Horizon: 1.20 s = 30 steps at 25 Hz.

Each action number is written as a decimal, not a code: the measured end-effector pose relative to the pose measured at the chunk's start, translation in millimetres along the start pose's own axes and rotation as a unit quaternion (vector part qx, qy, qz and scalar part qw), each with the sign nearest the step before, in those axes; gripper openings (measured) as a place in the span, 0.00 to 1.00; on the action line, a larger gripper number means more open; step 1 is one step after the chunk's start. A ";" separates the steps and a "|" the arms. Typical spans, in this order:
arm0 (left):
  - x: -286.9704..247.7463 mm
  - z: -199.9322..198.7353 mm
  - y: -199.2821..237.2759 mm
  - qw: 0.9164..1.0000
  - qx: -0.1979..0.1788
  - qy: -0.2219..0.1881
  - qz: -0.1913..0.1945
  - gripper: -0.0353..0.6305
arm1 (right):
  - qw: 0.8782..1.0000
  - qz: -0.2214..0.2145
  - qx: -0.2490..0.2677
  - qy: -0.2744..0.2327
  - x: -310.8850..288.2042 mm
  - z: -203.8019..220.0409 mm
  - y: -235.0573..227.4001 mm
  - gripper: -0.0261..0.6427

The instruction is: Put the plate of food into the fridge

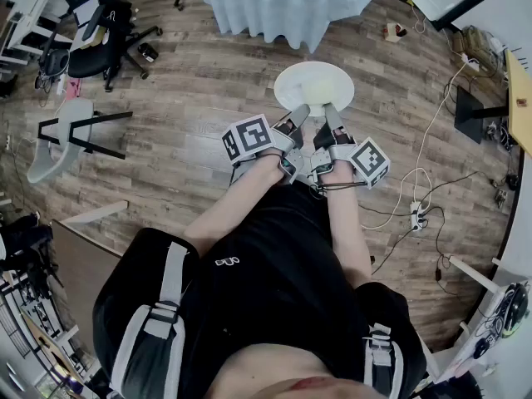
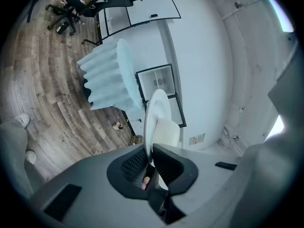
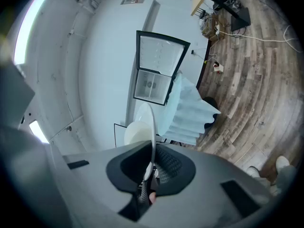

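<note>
Above the wood-plank floor (image 1: 191,81), head view: round white plate (image 1: 313,86) carried level in front of the body, well short of the counter draped in pale blue cloth (image 1: 283,7). Left gripper (image 1: 298,115) clamped on the near-left rim, right gripper (image 1: 330,113) clamped on the near-right rim, the two just beside each other. Plate seen from above as a bare white disc, load not legible.

Left and right gripper views: same plate edge-on, rim pinched between both black ridged pads of each gripper; cream-coloured mound of food (image 2: 167,132) resting on its upper face. Black-framed glass-door fridge (image 3: 159,68) against the white wall, visible only in these two views, doors shut, partly masked by the draped counter standing between it and the plate.

Head view surroundings: black office chair (image 1: 100,23) at far left; white power strip (image 1: 418,214) with trailing cables on the floor at right.
</note>
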<state>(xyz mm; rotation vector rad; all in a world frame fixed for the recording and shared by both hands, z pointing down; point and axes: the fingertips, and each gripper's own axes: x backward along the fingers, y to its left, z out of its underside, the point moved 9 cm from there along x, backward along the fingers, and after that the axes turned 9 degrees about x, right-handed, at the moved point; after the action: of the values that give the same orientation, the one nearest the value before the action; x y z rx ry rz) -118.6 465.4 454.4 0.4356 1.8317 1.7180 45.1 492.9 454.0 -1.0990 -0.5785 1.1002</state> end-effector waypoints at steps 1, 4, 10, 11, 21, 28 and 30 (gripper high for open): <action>0.0 0.8 -0.4 1.000 -0.002 0.001 -0.001 0.11 | 1.000 -0.007 -0.008 -0.003 -0.1 0.9 1.2 0.08; -0.2 2.3 -1.0 1.000 -0.006 0.003 -0.001 0.11 | 0.999 -0.019 -0.025 -0.008 -0.1 2.1 1.4 0.08; -4.0 1.1 -2.2 1.000 -0.005 0.005 0.004 0.10 | 1.000 -0.023 -0.018 -0.007 -1.2 -3.9 -2.6 0.08; -5.6 1.2 -3.2 1.000 -0.005 0.006 0.005 0.10 | 1.000 -0.022 -0.019 -0.007 -1.1 -5.5 -2.6 0.08; -5.5 -2.0 11.2 1.000 0.026 -0.013 -0.011 0.10 | 0.999 -0.008 -0.045 0.019 -10.2 0.5 -14.3 0.08; -8.5 -22.2 21.9 0.998 0.044 -0.030 -0.028 0.10 | 0.997 -0.002 -0.061 0.046 -36.7 5.6 -23.6 0.08; -9.6 -32.0 21.9 0.998 0.044 -0.036 -0.025 0.10 | 0.997 -0.009 -0.063 0.049 -48.4 5.9 -19.3 0.08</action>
<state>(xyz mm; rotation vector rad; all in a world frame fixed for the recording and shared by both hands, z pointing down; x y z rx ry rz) -134.1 436.8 477.6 0.4754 1.8558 1.5732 29.3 450.3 480.3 -1.2479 -0.5852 0.9977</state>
